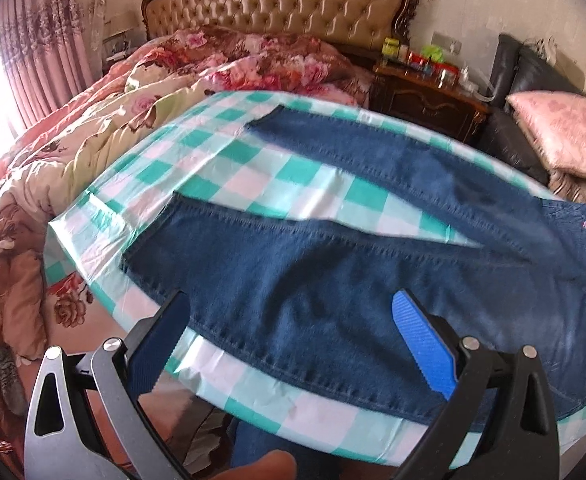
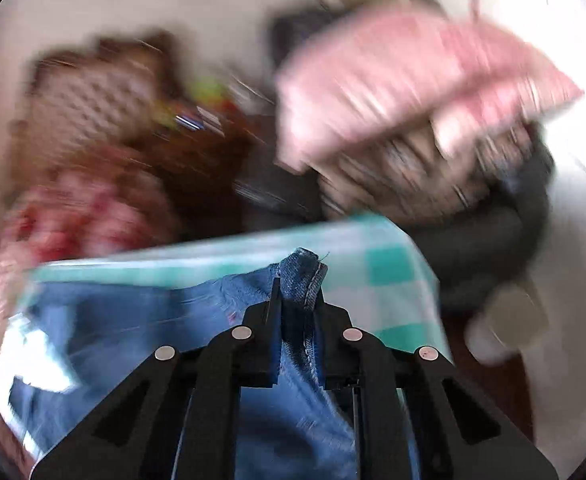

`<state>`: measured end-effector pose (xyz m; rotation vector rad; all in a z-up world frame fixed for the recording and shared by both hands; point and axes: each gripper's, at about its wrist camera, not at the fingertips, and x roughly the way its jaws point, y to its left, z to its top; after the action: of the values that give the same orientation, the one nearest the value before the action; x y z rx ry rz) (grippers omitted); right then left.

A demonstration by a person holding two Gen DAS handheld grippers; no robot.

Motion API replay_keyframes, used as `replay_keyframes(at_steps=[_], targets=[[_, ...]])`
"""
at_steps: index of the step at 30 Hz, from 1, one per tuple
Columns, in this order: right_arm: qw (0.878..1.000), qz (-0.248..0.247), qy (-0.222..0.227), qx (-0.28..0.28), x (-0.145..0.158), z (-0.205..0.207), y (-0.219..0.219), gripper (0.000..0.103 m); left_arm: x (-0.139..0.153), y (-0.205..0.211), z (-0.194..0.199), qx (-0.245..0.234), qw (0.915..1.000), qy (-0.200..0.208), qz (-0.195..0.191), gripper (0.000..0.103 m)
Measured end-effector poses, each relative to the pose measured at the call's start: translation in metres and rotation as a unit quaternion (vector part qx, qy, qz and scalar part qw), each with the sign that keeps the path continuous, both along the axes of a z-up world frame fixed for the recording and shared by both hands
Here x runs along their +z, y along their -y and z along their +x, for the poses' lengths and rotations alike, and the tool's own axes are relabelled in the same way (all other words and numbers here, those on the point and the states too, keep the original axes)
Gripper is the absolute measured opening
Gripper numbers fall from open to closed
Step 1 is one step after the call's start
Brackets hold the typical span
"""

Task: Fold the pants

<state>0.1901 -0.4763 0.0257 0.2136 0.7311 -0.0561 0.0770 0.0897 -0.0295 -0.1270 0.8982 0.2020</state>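
Denim pants (image 1: 333, 264) lie spread on the table (image 1: 221, 168), which wears a green-and-white check cloth, with both legs apart and running away from the left tool (image 1: 289, 320) toward the far edge. A wedge of cloth shows between the legs, so no fold looks finished; the work seems to be at its start. Bringing one leg over the other and then folding the length is judged to be what remains.

Ahead of the left tool and under it is the nearer leg. Its blue pads (image 1: 425, 344) stand wide apart, one to each side over the denim, and they hold nothing; whether they touch the fabric cannot be told.

In the right wrist view, the right tool (image 2: 297, 296) is pressed together on a bunched seamed edge of the pants (image 2: 305, 276), which pokes up just past the tips. More denim trails below and to its left over the table (image 2: 389, 268). That view is heavily blurred, so which part of the pants it pinches is unclear.
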Motion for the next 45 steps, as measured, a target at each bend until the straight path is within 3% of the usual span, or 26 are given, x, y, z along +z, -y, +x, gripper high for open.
replay_keyframes(at_steps=[2, 4, 7, 10, 12, 14, 16, 21, 24, 27, 32, 34, 36, 38, 40, 43, 45], targets=[[0.998, 0.018, 0.049, 0.044, 0.021, -0.077, -0.025, 0.014, 0.006, -0.006, -0.001, -0.005, 0.9996, 0.013, -0.025, 0.101], [0.993, 0.058, 0.065, 0.073, 0.018, -0.145, -0.036, 0.013, 0.010, -0.014, -0.002, -0.012, 0.9978, 0.025, -0.060, 0.101], [0.989, 0.125, 0.021, 0.074, -0.033, -0.233, -0.036, 0.013, 0.005, -0.029, 0.006, -0.034, 0.9901, 0.034, -0.132, 0.101], [0.984, 0.166, -0.046, 0.031, -0.090, -0.262, -0.029, 0.013, -0.016, -0.039, 0.042, -0.059, 0.9796, 0.014, -0.191, 0.101], [0.979, 0.188, -0.075, 0.011, -0.118, -0.266, -0.027, 0.013, -0.034, -0.046, 0.077, -0.071, 0.9643, -0.002, -0.255, 0.096], [0.978, 0.200, -0.066, 0.001, -0.118, -0.264, -0.025, 0.013, -0.054, -0.049, 0.119, -0.084, 0.9406, -0.015, -0.329, 0.084], [0.978, 0.200, -0.058, -0.002, -0.110, -0.262, -0.024, 0.013, -0.068, -0.050, 0.157, -0.072, 0.9354, -0.023, -0.345, 0.068], [0.983, 0.176, -0.061, -0.002, -0.094, -0.246, -0.019, 0.013, -0.093, -0.047, 0.230, -0.047, 0.9193, -0.042, -0.388, 0.056], [0.983, 0.175, -0.060, -0.006, -0.090, -0.243, -0.015, 0.013, -0.103, -0.051, 0.270, -0.025, 0.9229, -0.056, -0.380, 0.046], [0.983, 0.172, -0.064, -0.011, -0.090, -0.238, -0.010, 0.013, -0.112, -0.062, 0.302, 0.008, 0.9268, -0.067, -0.369, 0.043], [0.984, 0.160, -0.073, -0.015, -0.088, -0.229, -0.008, 0.013, -0.133, -0.073, 0.339, 0.034, 0.9250, -0.102, -0.364, 0.036], [0.984, 0.160, -0.076, -0.019, -0.087, -0.225, -0.005, 0.013, -0.140, -0.076, 0.350, 0.041, 0.9194, -0.109, -0.376, 0.030], [0.984, 0.159, -0.080, -0.021, -0.085, -0.219, -0.002, 0.013, -0.146, -0.078, 0.365, 0.040, 0.9164, -0.117, -0.381, 0.021], [0.985, 0.152, -0.082, -0.020, -0.082, -0.213, -0.001, 0.013, -0.147, -0.082, 0.370, 0.038, 0.9116, -0.123, -0.390, 0.001], [0.984, 0.154, -0.086, -0.015, -0.078, -0.203, 0.004, 0.013, -0.137, -0.088, 0.372, 0.032, 0.9103, -0.110, -0.398, 0.000], [0.987, 0.135, -0.086, 0.004, -0.057, -0.178, 0.017, 0.013, -0.082, -0.100, 0.351, 0.016, 0.9113, -0.059, -0.407, 0.000], [0.991, 0.121, -0.054, 0.010, -0.022, -0.158, 0.031, 0.013, -0.035, -0.114, 0.315, 0.007, 0.9149, -0.019, -0.403, 0.000]])
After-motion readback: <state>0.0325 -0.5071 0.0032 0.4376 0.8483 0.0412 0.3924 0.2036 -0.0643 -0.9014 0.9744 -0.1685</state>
